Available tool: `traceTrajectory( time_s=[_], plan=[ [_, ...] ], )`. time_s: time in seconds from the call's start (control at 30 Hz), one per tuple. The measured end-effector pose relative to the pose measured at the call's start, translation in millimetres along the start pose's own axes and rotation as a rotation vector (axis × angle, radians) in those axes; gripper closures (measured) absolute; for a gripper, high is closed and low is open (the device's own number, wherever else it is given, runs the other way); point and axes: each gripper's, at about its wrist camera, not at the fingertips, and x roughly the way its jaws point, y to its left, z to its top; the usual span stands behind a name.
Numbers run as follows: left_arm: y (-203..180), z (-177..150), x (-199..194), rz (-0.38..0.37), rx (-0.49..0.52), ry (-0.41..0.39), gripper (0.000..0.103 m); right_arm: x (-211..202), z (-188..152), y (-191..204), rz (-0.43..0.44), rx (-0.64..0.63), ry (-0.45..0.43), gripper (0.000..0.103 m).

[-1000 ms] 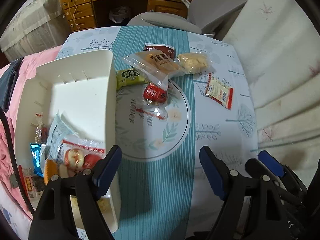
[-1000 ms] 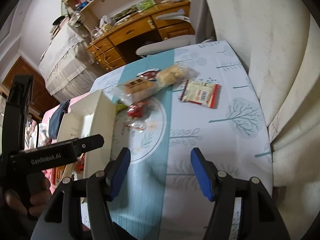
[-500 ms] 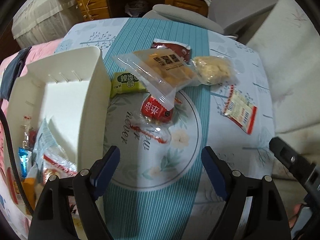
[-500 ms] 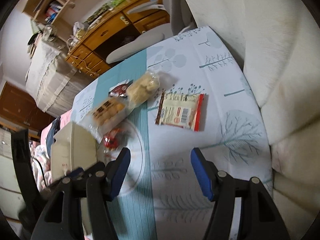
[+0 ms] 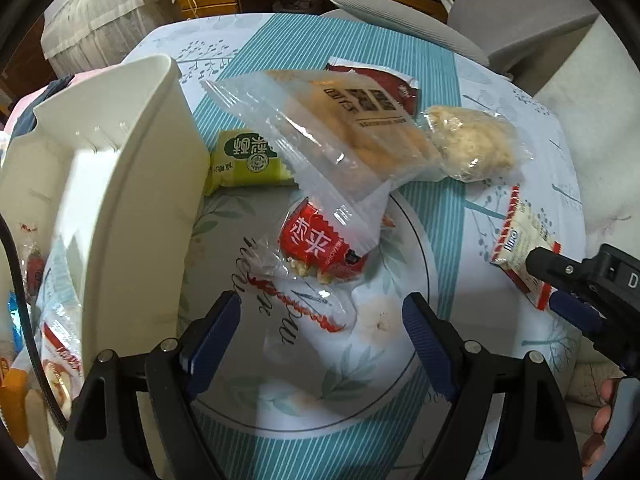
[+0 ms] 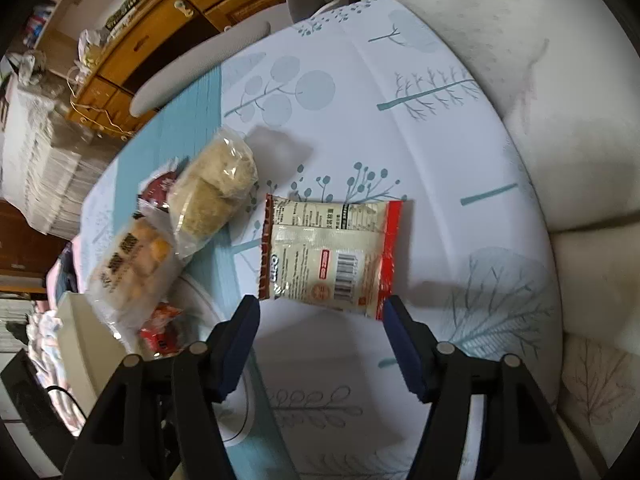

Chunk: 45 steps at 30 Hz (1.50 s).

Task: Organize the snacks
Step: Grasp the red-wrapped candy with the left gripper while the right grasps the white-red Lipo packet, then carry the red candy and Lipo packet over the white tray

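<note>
Both grippers have dropped closer to the tablecloth (image 5: pixel 248 32) since a second ago, and the right one has swung over from the middle of the table to the red-edged sachet (image 6: pixel 328 254).

Right gripper (image 6: pixel 320 322): jaws opening, nothing pinched — the sachet's near edge lies just beyond the blue pads (image 6: pixel 404 344), flat on the cloth, barcode side up. In the left view the right tongs sit over that same sachet (image 5: pixel 520 254) at the table's right side.

Left gripper (image 5: pixel 320 336): released, jaws wide, empty. It hangs over the printed circle of the cloth; a clear wrapper with a red zigzag seam (image 5: pixel 296 292) lies between and just past the tips, not touched. Just beyond that is the red snack pack (image 5: pixel 316 246), partly under the big clear biscuit bag (image 5: pixel 340 128).

Left of the pile: green packet (image 5: pixel 248 156), touching the wall of the white bin (image 5: pixel 132 200). The bin already holds several wrapped snacks at its near end.

Farther back: crumbly pale snack in clear wrap (image 5: pixel 472 144) beside the biscuit bag, dark red packet (image 5: pixel 384 80) behind it. Past the table — grey chair (image 5: pixel 404 16), wooden drawers (image 6: pixel 132 56).
</note>
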Motion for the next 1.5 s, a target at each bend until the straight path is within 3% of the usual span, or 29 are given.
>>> traceTrajectory(
  time_s=[0.07,0.47,0.63,0.8,1.07,1.5],
  plan=[
    [0,1,5,-0.007,0.002,-0.005,0.021,6,1,4,-0.036,-0.011,-0.003,0.029],
    [2,9,20,0.025,0.036,-0.068,0.021,23,13,28,-0.154,-0.104,-0.021,0.028],
    [-1,15,24,0.050,0.042,-0.101,0.032,26,15,35,-0.181,-0.133,-0.021,0.027],
    [-1,14,24,0.050,0.045,-0.115,0.037,23,17,33,-0.161,-0.128,-0.021,0.033],
    [1,13,20,0.055,0.047,-0.109,0.042,13,12,16,-0.107,-0.128,0.008,0.052],
    [6,-10,9,0.030,0.019,-0.021,0.044,1,-36,-3,-0.046,-0.096,0.124,0.054]
  ],
)
